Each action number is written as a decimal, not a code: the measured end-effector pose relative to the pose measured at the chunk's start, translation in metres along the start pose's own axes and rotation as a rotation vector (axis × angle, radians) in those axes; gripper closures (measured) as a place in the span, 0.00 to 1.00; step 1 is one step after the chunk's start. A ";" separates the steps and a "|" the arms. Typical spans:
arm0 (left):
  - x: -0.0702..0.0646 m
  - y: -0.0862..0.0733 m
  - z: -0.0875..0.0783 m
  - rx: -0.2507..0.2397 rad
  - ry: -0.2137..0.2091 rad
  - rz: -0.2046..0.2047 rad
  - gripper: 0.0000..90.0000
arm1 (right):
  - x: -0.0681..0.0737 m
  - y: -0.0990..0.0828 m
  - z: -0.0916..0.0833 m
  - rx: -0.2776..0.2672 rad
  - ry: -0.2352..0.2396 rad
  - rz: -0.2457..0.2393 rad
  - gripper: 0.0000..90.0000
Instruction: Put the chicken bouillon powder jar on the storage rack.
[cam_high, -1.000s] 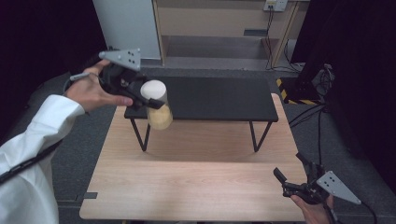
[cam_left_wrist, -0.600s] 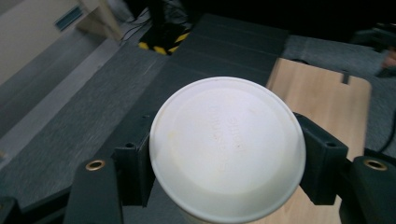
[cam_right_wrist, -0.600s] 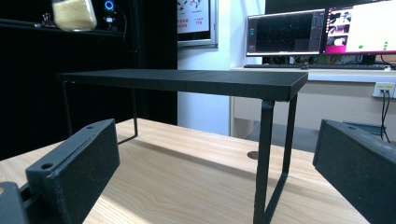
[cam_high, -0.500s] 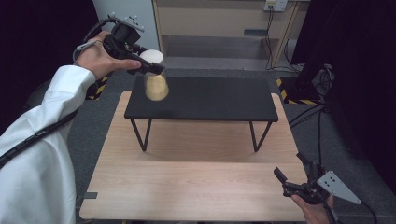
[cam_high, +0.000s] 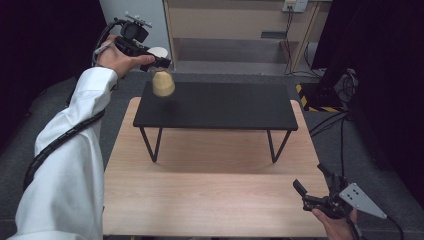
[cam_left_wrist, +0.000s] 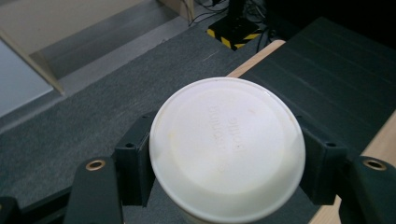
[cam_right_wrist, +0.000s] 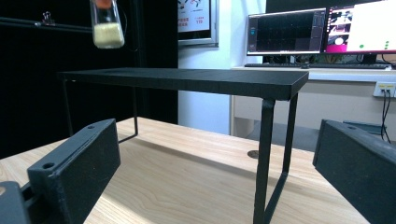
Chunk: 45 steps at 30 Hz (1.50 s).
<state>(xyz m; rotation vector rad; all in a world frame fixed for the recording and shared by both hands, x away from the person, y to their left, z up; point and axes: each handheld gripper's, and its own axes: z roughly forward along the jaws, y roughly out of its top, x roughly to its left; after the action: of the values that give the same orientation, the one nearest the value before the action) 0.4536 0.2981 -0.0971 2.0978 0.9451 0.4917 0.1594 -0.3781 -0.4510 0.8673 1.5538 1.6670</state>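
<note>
We log left tongs (cam_high: 159, 61) clamped on jar (cam_high: 163, 82), upper left, above black shelf (cam_high: 220, 107); not set down. Right tongs (cam_high: 312, 187) wide, empty, lower right over surface (cam_high: 200, 195).

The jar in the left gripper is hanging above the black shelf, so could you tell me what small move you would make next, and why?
Probably lower it straight down. The left gripper grips the jar just under its white lid, and the jar hangs clear above the far left corner of the black shelf, whose top is bare there.
</note>
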 end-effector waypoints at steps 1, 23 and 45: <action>0.002 -0.004 0.006 0.012 0.016 -0.015 0.36 | 0.000 0.000 0.000 0.000 0.001 0.000 0.01; 0.013 -0.036 0.026 0.003 0.018 -0.044 0.13 | 0.000 0.000 0.001 0.006 0.001 0.006 0.01; -0.039 -0.058 -0.077 -0.160 -0.136 0.200 0.06 | 0.003 0.001 0.003 0.015 0.011 -0.005 0.01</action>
<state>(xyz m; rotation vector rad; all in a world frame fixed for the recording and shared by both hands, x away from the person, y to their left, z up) 0.3549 0.3313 -0.0951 2.0598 0.6022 0.5018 0.1604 -0.3743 -0.4494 0.8631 1.5760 1.6615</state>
